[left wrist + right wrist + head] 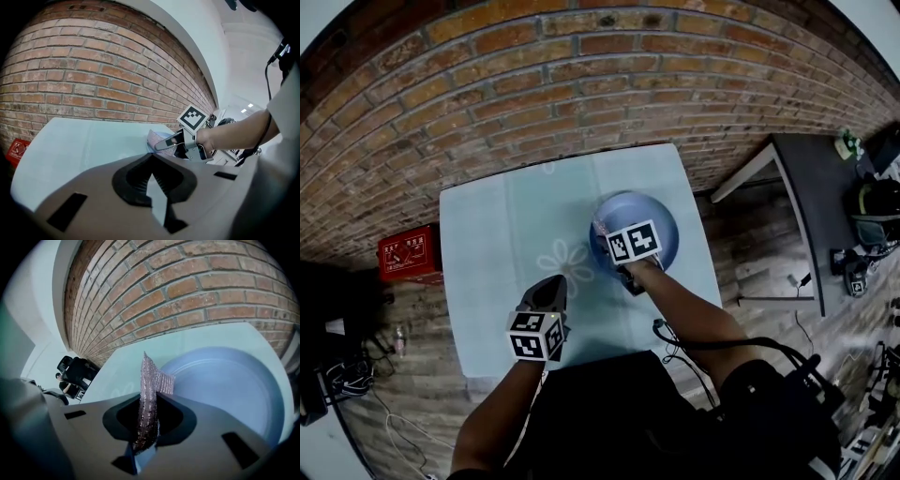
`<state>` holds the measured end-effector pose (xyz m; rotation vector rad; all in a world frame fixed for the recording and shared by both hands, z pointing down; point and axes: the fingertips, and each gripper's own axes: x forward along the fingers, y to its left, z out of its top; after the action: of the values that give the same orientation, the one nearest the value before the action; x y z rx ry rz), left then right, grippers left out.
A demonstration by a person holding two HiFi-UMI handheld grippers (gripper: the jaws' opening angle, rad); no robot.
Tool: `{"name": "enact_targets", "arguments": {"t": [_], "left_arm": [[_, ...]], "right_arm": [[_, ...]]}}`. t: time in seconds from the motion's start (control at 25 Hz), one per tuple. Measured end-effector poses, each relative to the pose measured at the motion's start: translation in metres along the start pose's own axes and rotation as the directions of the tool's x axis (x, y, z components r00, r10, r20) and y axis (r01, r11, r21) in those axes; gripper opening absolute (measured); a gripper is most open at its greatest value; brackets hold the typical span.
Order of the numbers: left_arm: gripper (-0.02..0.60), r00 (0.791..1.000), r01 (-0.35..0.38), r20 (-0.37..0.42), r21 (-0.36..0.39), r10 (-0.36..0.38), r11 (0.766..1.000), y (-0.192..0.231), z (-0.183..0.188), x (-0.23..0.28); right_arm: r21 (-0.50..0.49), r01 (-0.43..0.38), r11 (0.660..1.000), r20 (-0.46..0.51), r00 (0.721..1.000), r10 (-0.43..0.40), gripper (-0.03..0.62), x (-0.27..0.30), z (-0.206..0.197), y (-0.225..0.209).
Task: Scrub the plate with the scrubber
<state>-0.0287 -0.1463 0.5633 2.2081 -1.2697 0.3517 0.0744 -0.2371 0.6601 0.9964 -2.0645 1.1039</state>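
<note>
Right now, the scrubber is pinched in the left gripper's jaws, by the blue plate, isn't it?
Not quite. The scrubber is pinched in the right gripper's jaws, not those of the left gripper, by the blue plate. The right gripper view shows it.

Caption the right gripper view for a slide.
Right tool grips the scrubber at the edge of the blue plate.
</note>
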Motion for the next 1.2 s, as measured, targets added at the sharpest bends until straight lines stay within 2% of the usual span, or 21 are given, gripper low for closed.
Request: {"name": "enact_targets", "arguments": {"t": [0.12,0.24,0.64,0.88,1.04,1.2], "left_arm": [[0.009,1.000,0.016,-0.002,0.013,-0.016,1.000,-0.006,0.001,0.003],[0.009,0.999,0.033,-0.002,0.030,-0.033,0.999,-0.013,0.002,0.010],[0.009,0.997,0.072,-0.015,0.078,-0.071,0.994,-0.032,0.003,0.021],[0.009,0.996,0.084,-0.029,0.075,-0.083,0.994,-0.042,-0.001,0.023],[0.009,0.996,0.087,-0.031,0.070,-0.085,0.994,-0.043,-0.003,0.022],[0.009,0.997,0.075,-0.029,0.060,-0.073,0.995,-0.038,-0.004,0.020]], "right_arm": [[0.020,-0.017,1.000,0.035,0.999,0.016,0.071,-0.013,0.004,0.001],[0.019,0.007,1.000,0.067,0.998,-0.009,0.071,-0.033,0.007,-0.012],[0.028,0.215,0.976,0.113,0.970,-0.217,0.071,-0.086,-0.002,-0.091],[-0.010,0.300,0.954,0.075,0.951,-0.299,0.071,-0.093,-0.018,-0.121],[-0.023,0.318,0.948,0.072,0.946,-0.316,0.071,-0.086,-0.018,-0.125],[-0.027,0.302,0.953,0.055,0.952,-0.301,0.071,-0.077,-0.020,-0.117]]}}
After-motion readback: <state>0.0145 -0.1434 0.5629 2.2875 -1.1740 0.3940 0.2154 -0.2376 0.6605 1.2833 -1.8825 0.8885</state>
